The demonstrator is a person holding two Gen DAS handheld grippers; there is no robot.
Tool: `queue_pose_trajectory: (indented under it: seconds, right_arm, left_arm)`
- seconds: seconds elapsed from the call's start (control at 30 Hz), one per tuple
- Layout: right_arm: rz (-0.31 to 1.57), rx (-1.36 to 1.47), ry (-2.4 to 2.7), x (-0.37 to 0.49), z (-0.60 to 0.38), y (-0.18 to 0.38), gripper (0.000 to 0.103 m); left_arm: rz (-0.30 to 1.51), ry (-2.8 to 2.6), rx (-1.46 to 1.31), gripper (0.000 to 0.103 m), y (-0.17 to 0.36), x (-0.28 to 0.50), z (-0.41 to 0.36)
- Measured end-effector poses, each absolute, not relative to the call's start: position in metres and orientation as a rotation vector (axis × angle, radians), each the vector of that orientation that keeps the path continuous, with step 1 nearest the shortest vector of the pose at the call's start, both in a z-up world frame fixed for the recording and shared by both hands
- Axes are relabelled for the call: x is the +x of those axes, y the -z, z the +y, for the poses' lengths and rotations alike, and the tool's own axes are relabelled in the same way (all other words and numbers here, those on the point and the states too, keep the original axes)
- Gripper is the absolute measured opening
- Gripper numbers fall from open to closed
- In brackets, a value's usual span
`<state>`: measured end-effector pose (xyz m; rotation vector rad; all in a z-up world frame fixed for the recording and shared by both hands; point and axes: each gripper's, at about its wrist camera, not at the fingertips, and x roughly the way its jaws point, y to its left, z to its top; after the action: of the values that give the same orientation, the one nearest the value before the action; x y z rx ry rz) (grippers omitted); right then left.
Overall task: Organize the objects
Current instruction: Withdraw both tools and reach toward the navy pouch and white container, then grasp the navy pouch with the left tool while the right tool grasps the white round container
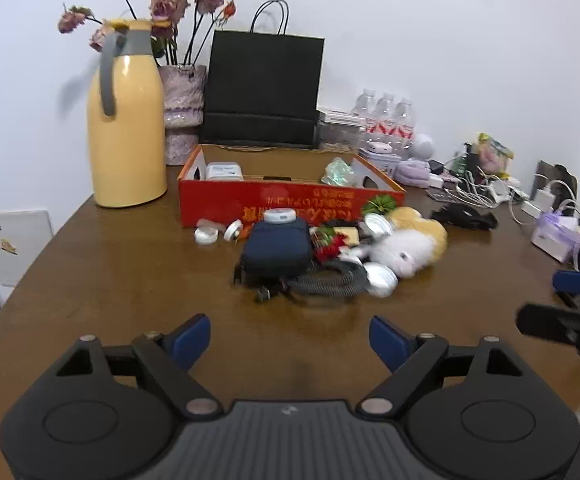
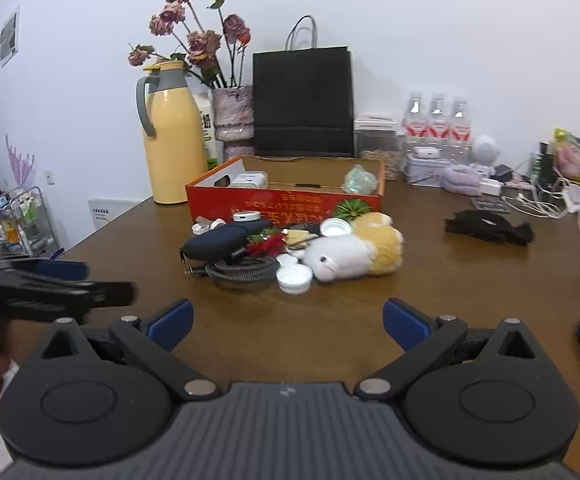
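Observation:
A pile of small things lies on the brown table [image 1: 110,264] in front of a red cardboard box [image 1: 290,200]: a navy pouch [image 1: 276,248], a coiled grey cable [image 1: 330,280], a white and yellow plush toy [image 1: 406,246], white caps [image 1: 380,278] and a red trinket [image 1: 330,246]. Inside the box sit a white case [image 1: 224,171] and a pale green object [image 1: 338,172]. My left gripper [image 1: 290,340] hangs open short of the pile, with nothing between its blue pads. My right gripper [image 2: 288,324] is open too, facing the plush toy [image 2: 354,252] and the box [image 2: 286,200].
A yellow thermos jug [image 1: 126,136], a vase of dried flowers [image 1: 182,112] and a black paper bag [image 1: 264,92] stand behind the box. Water bottles [image 1: 386,118], chargers and cables [image 1: 482,192] crowd the right side. A black cloth [image 2: 488,226] lies right of the pile.

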<state>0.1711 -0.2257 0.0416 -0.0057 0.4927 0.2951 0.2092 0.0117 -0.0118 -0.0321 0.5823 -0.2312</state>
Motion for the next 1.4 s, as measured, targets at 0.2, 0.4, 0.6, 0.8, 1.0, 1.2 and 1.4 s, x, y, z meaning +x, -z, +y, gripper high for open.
queue_pose_trajectory:
  seconds: [0.2, 0.4, 0.6, 0.8, 1.0, 1.2, 1.4]
  right_arm:
    - [0.465, 0.002, -0.379, 0.247, -0.196, -0.05, 0.1]
    - [0.528, 0.046, -0.453, 0.336, -0.169, -0.038, 0.091]
    - [0.655, -0.006, -0.494, 0.422, -0.133, -0.005, 0.075]
    - [0.719, -0.004, -0.512, 0.457, -0.121, 0.02, 0.044]
    - [0.662, 0.032, -0.452, 0.441, -0.136, 0.012, 0.04]
    - [0.591, 0.079, -0.404, 0.395, -0.169, -0.01, 0.04]
    - [0.515, 0.064, -0.385, 0.305, -0.195, -0.03, 0.04]
  left_arm:
    - [0.599, 0.243, 0.007, 0.087, 0.027, 0.304, -0.006]
    - [0.652, 0.314, -0.053, 0.084, 0.046, 0.36, 0.001]
    - [0.67, 0.366, -0.107, 0.081, 0.053, 0.385, 0.01]
    - [0.707, 0.414, -0.156, 0.074, 0.057, 0.398, 0.016]
    - [0.698, 0.416, -0.161, 0.061, 0.059, 0.395, 0.017]
    - [0.583, 0.336, -0.094, 0.057, 0.037, 0.361, 0.012]
    - [0.542, 0.218, -0.138, 0.057, 0.006, 0.287, 0.02]
